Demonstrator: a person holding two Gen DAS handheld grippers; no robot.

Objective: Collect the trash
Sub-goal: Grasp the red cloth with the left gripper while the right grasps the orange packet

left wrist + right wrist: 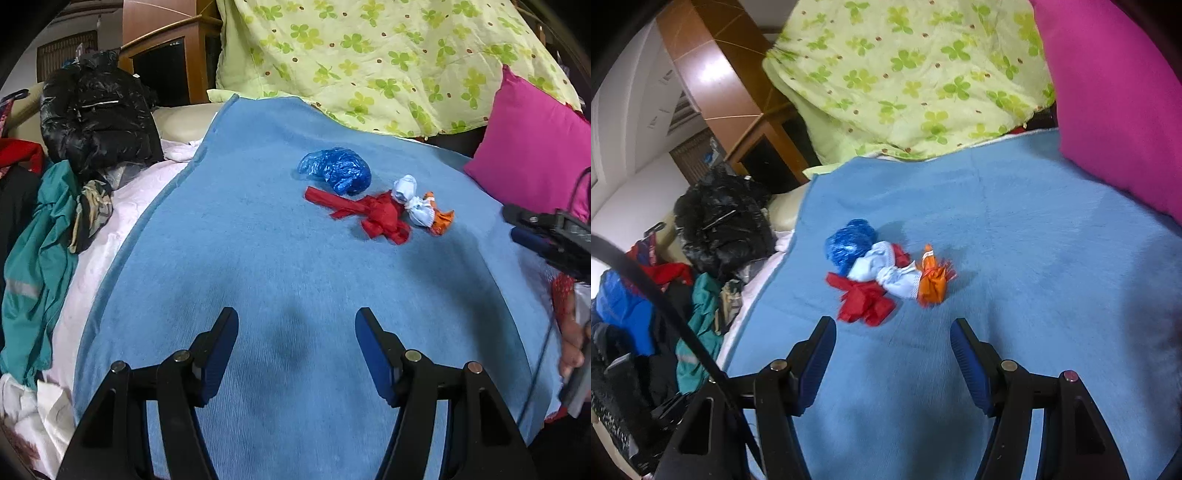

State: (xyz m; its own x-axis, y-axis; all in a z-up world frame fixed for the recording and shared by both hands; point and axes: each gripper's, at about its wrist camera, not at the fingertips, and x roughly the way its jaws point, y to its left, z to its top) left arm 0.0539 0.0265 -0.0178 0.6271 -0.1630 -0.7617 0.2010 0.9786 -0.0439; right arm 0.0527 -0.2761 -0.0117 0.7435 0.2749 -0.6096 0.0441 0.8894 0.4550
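Trash sits bunched mid-bed on the blue fleece blanket [1015,229]: crumpled blue plastic bag [851,243], red plastic scrap [864,301], white wrapper [886,275], probably an orange foil packet [932,282]. Right gripper [893,360] and left gripper [296,347] hover short of it, fingers spread, empty, ready to grab.

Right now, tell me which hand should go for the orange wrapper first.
Right. The right gripper is open and close to the orange wrapper, just ahead of its fingers; the left gripper, also open, sits well back from it.

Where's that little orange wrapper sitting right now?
The orange wrapper lies on the blue blanket, at the right end of the trash cluster, touching the white wad.
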